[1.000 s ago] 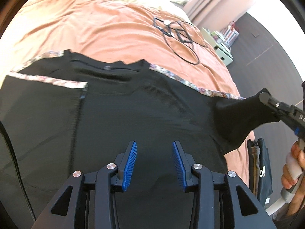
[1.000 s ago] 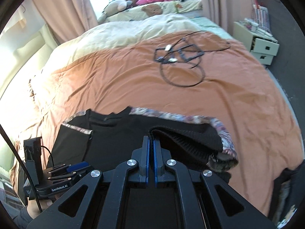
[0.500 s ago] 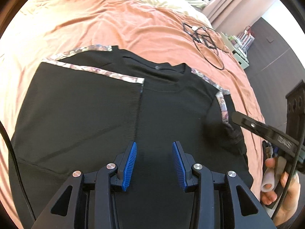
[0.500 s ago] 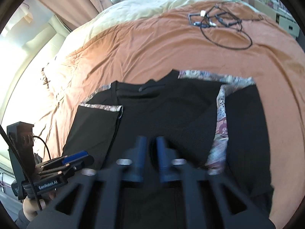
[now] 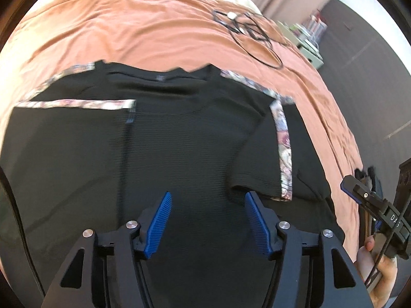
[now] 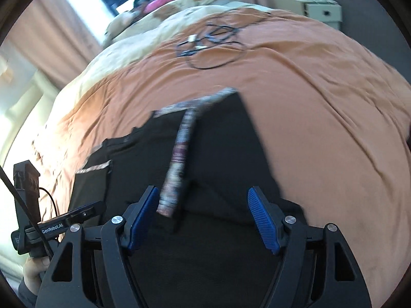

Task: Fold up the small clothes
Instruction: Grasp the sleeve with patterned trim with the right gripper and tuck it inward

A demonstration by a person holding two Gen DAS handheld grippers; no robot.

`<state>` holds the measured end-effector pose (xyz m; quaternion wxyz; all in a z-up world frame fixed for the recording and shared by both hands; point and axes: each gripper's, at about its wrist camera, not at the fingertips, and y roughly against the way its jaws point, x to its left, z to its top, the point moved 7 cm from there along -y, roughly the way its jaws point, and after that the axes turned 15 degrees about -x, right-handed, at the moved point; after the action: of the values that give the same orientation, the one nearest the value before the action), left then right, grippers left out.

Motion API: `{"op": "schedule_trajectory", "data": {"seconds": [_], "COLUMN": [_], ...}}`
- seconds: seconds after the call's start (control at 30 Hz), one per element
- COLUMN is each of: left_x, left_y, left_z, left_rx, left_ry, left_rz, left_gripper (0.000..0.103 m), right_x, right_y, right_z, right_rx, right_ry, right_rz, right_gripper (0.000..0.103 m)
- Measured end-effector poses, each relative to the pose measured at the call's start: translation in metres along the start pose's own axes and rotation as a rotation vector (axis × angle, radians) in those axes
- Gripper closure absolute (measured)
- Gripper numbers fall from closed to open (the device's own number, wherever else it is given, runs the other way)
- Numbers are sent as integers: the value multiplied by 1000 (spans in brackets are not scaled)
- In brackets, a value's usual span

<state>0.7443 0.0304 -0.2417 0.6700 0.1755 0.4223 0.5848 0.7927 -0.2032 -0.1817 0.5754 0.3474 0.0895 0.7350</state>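
Observation:
A black T-shirt (image 5: 179, 138) with floral-trimmed sleeves lies flat on the orange bedspread (image 5: 143, 33). Both sleeves are folded in over the body; the right sleeve's floral trim (image 5: 283, 154) runs down the shirt. My left gripper (image 5: 208, 220) is open and empty above the shirt's lower middle. My right gripper (image 6: 203, 218) is open and empty above the shirt's right side (image 6: 221, 159), just behind the folded sleeve's trim (image 6: 179, 164). In the left wrist view the right gripper (image 5: 370, 202) shows at the right edge. In the right wrist view the left gripper (image 6: 61, 223) shows at the lower left.
A tangle of black cables (image 5: 251, 30) lies on the far part of the bedspread and also shows in the right wrist view (image 6: 208, 43). A cream blanket (image 6: 143, 41) and soft toys lie beyond. A white drawer unit (image 6: 318, 10) stands to the right of the bed.
My right gripper folded the right sleeve over the shirt body, let go of it, opened and drew back. My left gripper stayed open, opened wider and shifted slightly.

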Motion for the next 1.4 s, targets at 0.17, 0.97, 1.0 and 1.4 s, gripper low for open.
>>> {"op": "schedule_trajectory", "data": {"seconds": [0.17, 0.97, 1.0, 1.4], "left_x": [-14, 1, 1, -66], "left_y": [-30, -11, -8, -28], "left_z": [-12, 10, 12, 5], "left_rx": [46, 83, 76, 52], "left_ry": [-25, -60, -58, -189], "left_rz": [-8, 126, 119, 9], "left_gripper": [41, 76, 70, 27], "right_x": [-24, -73, -73, -55], "right_y": [-11, 10, 15, 11], "right_z": [-18, -29, -26, -24], "right_rx": [-5, -12, -27, -53], "right_ry": [-105, -299, -299, -180], "right_rz": [12, 20, 18, -17], "right_gripper": [46, 81, 81, 66]}}
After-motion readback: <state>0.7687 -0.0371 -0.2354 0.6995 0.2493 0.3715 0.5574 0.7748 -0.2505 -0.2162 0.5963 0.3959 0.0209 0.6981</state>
